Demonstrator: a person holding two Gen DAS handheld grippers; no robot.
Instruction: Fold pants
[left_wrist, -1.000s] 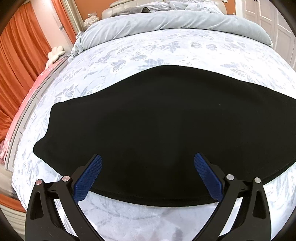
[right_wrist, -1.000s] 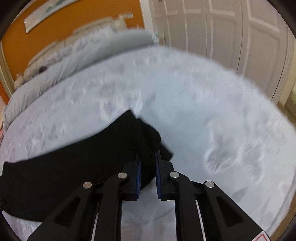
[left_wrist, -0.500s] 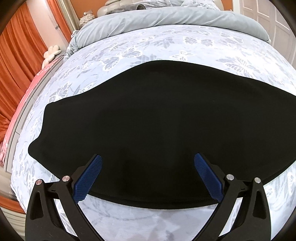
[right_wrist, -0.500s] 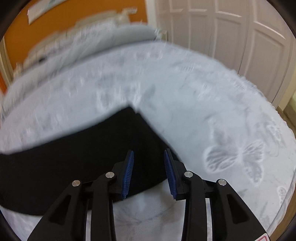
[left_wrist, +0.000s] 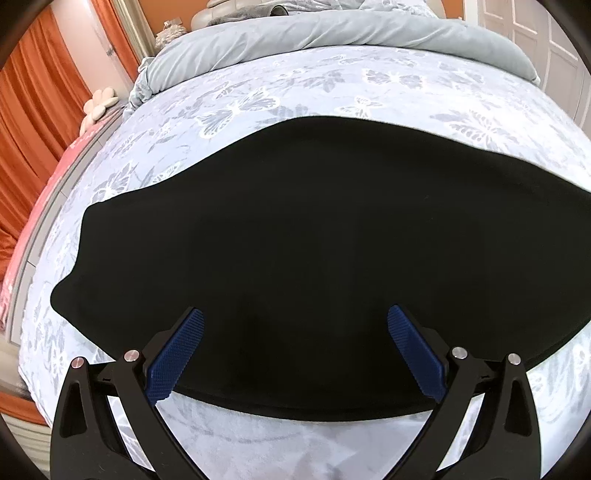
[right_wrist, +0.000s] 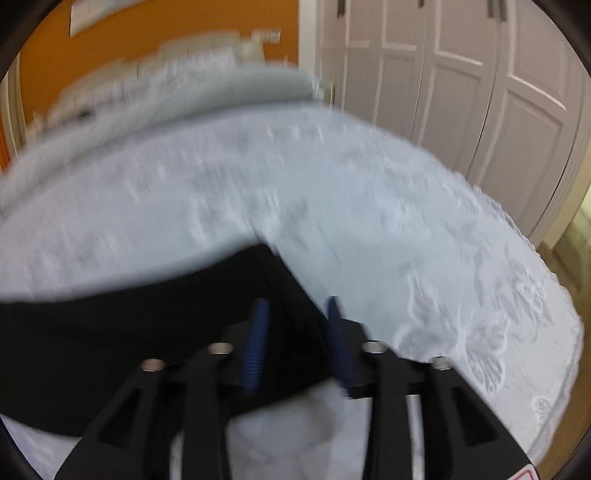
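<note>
Right wrist view: the right gripper (right_wrist: 295, 332) is being opened above the black pants' (right_wrist: 129, 332) corner, nothing being clamped between its blurred pads. In the left wrist view, the left gripper (left_wrist: 295, 350) is being held wide apart over the pants (left_wrist: 314, 240), which are lying flat on the butterfly-patterned bedspread (left_wrist: 369, 85).
</note>
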